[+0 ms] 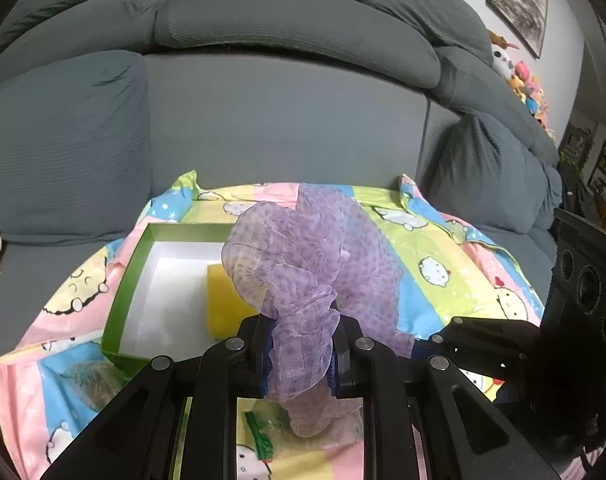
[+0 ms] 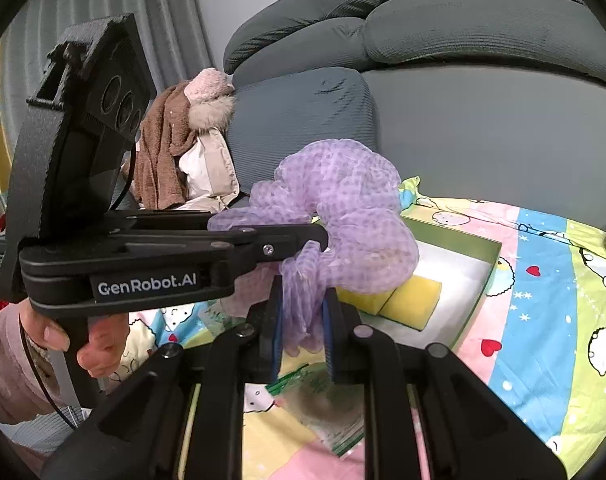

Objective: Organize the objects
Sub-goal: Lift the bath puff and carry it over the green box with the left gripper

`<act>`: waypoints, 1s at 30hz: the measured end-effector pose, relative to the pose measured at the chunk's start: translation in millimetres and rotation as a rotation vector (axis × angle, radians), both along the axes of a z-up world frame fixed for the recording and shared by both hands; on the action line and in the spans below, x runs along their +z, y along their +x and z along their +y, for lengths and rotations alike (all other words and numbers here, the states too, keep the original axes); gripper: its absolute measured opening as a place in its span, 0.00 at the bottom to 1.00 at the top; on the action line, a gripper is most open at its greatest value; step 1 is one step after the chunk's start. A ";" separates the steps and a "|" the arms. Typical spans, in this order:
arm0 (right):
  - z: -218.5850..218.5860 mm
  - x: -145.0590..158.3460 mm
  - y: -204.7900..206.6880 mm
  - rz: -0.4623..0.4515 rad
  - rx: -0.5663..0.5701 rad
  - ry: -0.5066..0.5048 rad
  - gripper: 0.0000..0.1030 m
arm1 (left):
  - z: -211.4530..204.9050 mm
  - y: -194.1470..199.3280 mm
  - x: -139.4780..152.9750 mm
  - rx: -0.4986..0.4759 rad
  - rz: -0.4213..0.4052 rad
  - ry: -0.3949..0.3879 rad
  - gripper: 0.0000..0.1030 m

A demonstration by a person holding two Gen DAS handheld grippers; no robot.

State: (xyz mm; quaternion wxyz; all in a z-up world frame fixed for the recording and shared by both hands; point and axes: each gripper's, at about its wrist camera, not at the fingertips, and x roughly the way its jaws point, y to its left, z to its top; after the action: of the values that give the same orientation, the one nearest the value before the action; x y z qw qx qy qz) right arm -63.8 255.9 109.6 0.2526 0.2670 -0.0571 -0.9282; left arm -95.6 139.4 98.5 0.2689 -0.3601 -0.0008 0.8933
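Observation:
A sheer purple dotted scarf (image 1: 303,256) is bunched up and held in the air by both grippers. My left gripper (image 1: 301,354) is shut on one gathered end. My right gripper (image 2: 301,324) is shut on another part of the scarf (image 2: 343,216). The scarf hangs over an open green box (image 1: 123,304) with a white inside, which holds a yellow sponge (image 1: 223,300). In the right wrist view the box (image 2: 483,280) and sponge (image 2: 411,300) lie just beyond my fingers, and the left gripper (image 2: 299,240) reaches in from the left.
A cartoon-print cloth (image 1: 443,260) covers the table. A clear zip bag with green print (image 2: 323,412) lies on it below my right gripper. A grey sofa (image 1: 283,120) stands behind. Brown and beige clothes (image 2: 175,152) are piled at its left end.

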 end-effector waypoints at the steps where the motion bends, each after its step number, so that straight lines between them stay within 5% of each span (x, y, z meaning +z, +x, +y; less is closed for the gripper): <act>1: 0.1 -1.0 -3.8 -0.003 -0.001 0.002 0.15 | -0.1 -2.8 -1.3 0.005 -0.004 0.000 0.19; 30: -11.0 -41.8 -78.2 -0.131 -0.040 0.103 0.16 | 1.8 -70.6 -55.1 0.073 -0.138 -0.027 0.19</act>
State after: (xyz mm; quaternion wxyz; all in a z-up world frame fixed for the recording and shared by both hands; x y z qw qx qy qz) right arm -142.0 244.9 67.8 0.2155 0.3385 -0.0308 -0.9154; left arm -166.2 141.2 43.4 0.2305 -0.4242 -0.0202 0.8755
